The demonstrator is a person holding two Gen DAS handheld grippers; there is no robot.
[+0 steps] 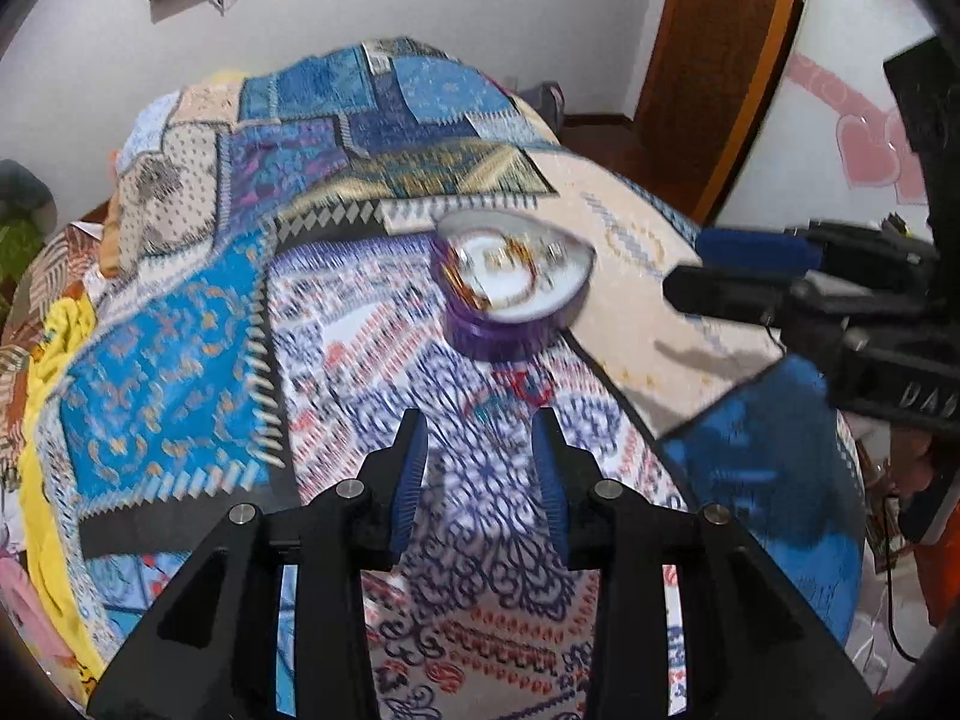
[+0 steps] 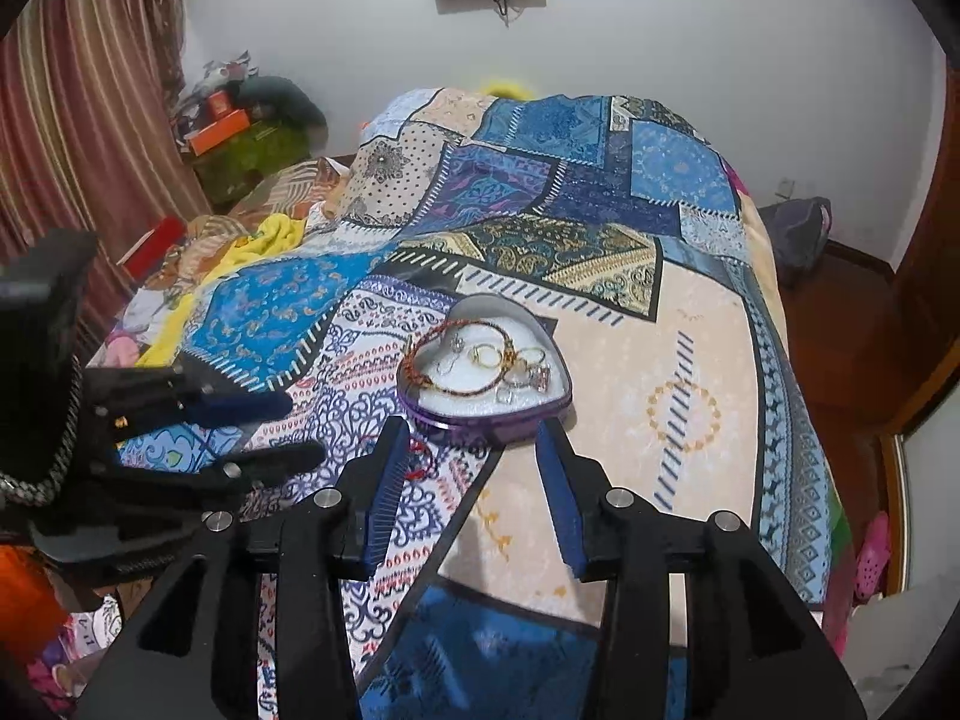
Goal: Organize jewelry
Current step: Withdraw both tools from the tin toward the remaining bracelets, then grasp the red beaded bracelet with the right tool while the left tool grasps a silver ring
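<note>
Heart-shaped purple tin [image 2: 486,387] holding bangles, rings, on patchwork bedspread [image 2: 630,372]. Left gripper [image 1: 480,426], right gripper [image 2: 480,438]: jaws spread, empty; tin at 12 o'clock.

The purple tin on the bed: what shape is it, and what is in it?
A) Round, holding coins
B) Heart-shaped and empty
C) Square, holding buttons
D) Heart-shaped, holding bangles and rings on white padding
D: in the right wrist view the purple tin has a heart outline, with bangles and rings lying on its white padding.
</note>
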